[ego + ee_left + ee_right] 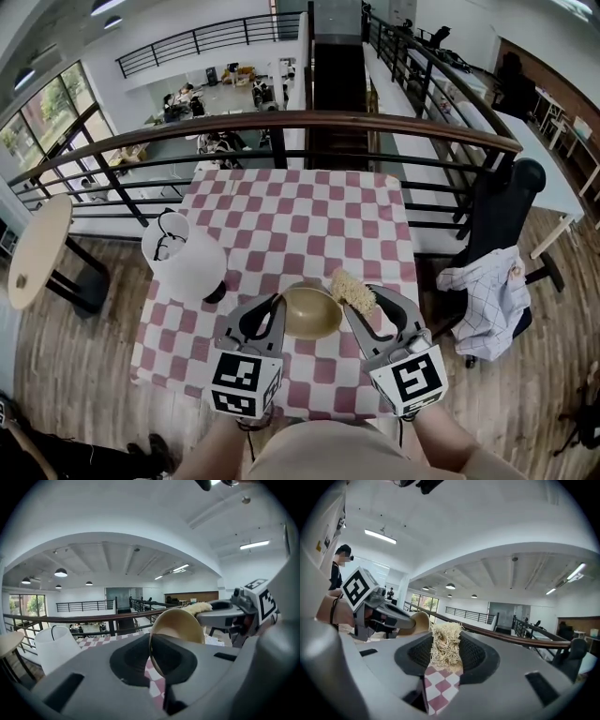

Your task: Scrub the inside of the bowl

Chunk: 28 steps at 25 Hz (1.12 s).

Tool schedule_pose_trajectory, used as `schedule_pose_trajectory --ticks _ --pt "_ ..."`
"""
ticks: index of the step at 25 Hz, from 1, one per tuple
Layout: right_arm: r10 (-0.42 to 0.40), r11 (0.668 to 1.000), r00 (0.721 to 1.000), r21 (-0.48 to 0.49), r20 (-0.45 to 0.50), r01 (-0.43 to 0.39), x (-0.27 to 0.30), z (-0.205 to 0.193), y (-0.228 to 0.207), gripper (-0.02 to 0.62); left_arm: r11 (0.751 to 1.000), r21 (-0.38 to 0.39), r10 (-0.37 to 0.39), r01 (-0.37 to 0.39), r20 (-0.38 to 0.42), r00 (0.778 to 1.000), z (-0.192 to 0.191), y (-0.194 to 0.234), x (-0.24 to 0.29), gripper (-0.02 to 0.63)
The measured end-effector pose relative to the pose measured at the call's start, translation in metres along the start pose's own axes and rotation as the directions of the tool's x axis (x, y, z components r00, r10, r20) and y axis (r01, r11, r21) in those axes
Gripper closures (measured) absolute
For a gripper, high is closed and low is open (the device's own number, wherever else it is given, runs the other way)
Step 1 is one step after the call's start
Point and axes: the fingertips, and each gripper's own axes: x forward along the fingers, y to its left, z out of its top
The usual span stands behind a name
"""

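Over the checkered table (281, 216), fingers of the left gripper (151, 643) clamp the bowl (312, 314) rim, while fingers of the right gripper (445, 657) clamp a scrubber (352, 290) just beside it.

my left gripper (270, 311) grips left rim of bowl (311, 312), over near half of table (300, 202). my right gripper (377, 300) pinches scrubber (352, 290) just beside bowl's right rim. handled container (185, 258) on table, left of bowl. railing (281, 122) behind table. round side table (37, 248) far left, chair (492, 234) right.
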Motion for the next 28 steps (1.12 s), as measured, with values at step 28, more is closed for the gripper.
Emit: schedule_pose_trajectory --ticks 28 --pt "-0.078 0.997 0.995 0.008 -0.063 0.079 0.015 -0.01 -0.021 0.448 0.996 -0.047 -0.078 0.072 -0.153 0.985 -0.046 -0.02 0.034 0.583"
